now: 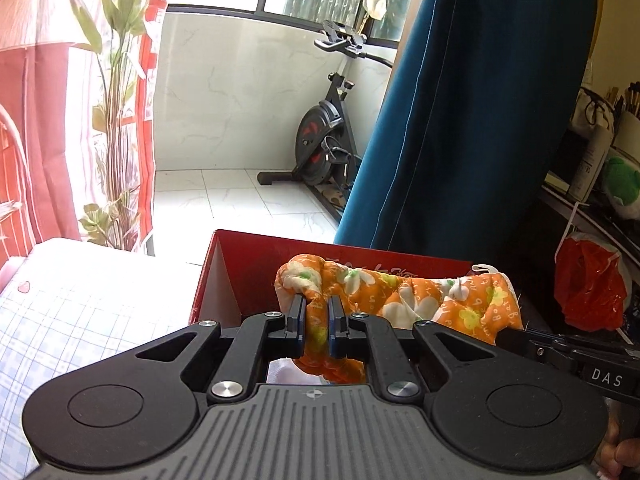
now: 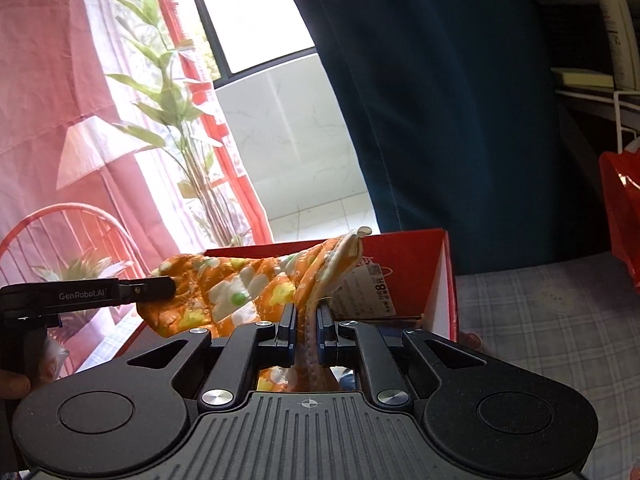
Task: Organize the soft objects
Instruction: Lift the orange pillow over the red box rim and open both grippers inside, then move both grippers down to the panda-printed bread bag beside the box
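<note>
An orange quilted cloth with white and yellow flowers (image 1: 404,296) hangs stretched between both grippers, above an open red cardboard box (image 1: 248,256). My left gripper (image 1: 317,308) is shut on the cloth's left end, the fabric bunched between its pads. The right gripper (image 1: 516,336) shows at the right edge of that view, at the cloth's other end. In the right wrist view my right gripper (image 2: 306,316) is shut on the cloth's (image 2: 240,292) white-edged hem, with the left gripper (image 2: 160,282) at far left. The red box (image 2: 416,256) stands open behind the cloth.
The box rests on a bed with a pale checked sheet (image 1: 80,320) (image 2: 540,320). A dark blue curtain (image 1: 460,120) hangs behind it. A red plastic bag (image 1: 588,284), a cluttered shelf (image 1: 600,152), an exercise bike (image 1: 324,136) and a plant (image 1: 116,128) by a red curtain surround the spot.
</note>
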Available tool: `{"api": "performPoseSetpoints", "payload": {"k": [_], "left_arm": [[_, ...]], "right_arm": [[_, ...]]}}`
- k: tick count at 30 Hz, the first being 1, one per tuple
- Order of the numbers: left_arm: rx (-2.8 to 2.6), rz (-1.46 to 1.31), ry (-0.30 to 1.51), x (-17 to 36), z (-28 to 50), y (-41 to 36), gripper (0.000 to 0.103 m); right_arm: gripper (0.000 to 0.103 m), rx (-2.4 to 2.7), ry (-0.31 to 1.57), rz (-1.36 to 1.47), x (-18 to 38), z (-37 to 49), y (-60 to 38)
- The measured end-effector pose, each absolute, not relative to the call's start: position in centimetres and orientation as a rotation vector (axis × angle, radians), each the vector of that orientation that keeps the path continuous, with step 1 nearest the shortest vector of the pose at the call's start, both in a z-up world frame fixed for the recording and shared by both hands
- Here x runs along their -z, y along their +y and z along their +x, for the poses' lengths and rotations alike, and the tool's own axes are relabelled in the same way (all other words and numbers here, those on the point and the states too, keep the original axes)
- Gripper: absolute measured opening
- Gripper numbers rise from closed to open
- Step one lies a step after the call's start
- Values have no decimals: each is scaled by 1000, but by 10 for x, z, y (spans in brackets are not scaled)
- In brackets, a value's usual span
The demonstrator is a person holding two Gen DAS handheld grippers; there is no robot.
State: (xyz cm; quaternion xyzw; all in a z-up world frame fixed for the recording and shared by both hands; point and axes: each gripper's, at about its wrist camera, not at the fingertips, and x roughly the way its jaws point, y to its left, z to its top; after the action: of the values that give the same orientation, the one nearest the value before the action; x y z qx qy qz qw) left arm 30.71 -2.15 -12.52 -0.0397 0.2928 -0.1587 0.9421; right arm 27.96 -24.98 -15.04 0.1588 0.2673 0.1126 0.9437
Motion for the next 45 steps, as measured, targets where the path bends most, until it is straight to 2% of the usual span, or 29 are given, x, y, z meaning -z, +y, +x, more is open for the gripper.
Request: {"api": "performPoseSetpoints", "payload": {"k": [7,9,10,11,13,19,33,45], "left_arm": [[336,-34,666,145,344,-30,15],[336,-33,679,149,349,-29,27],[337,-42,679,150,350,-27,43],[337,-60,673,150,349,-25,57],[340,-89,661,150,347,-20,64],[356,-52,654,145,335,-22,64],[353,7,602,125,247,-33,63],[419,-16,625,139,182,-48,63]], "right_arm": [[9,-174,626,345,178,314,-257],[14,-160,643,316,181,320,-252],[21,-147,644,289,182,322,-250],[23,-128,636,241,181,322,-244],[25,-126,621,185,178,321,-239],[26,-146,609,137,173,307,-231],[27,-199,568,80,151,244,-238],[38,-237,600,34,165,171,-252]]}}
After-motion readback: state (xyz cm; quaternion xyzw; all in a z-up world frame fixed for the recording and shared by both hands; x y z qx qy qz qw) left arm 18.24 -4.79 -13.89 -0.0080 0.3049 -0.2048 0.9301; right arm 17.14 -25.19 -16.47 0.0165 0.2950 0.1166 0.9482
